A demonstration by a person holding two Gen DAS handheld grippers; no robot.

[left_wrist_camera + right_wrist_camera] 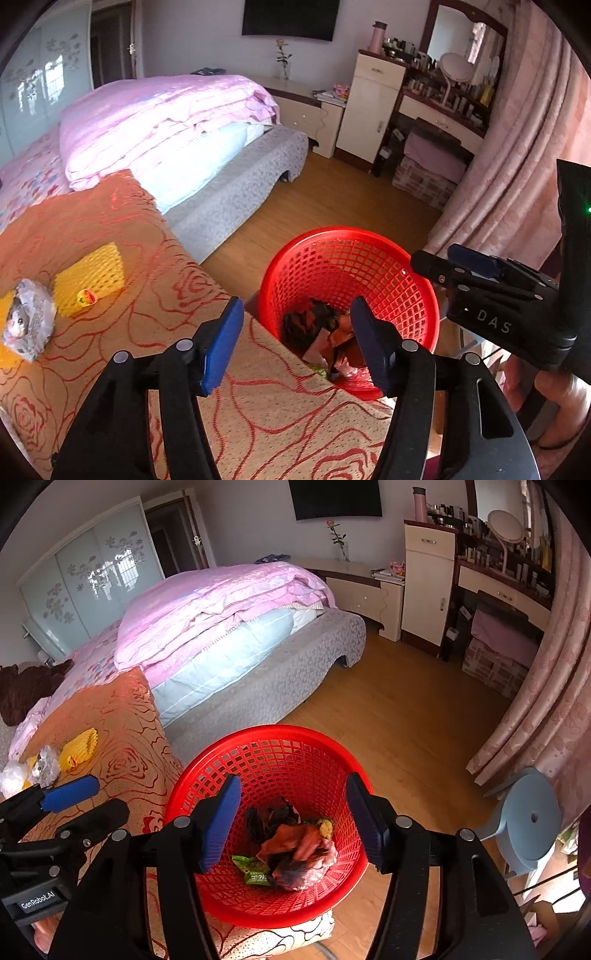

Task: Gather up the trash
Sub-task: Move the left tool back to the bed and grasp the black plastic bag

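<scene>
Here, both tools are hovering at the red basket (266, 904), where wrappers (291, 853) already lie. The right gripper (293, 819), directly above it, is gaping wide and empty, likewise the left gripper (297, 345). A crumpled packet (29, 325) is waiting on the rose-patterned cloth (166, 266).

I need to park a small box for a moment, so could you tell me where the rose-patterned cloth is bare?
The rose-patterned cloth is bare between the yellow mesh mat and the red basket, reaching toward the left tongs. Its left edge is crowded: the crumpled wrapper and a small yellow sticker sit around the mat.
</scene>
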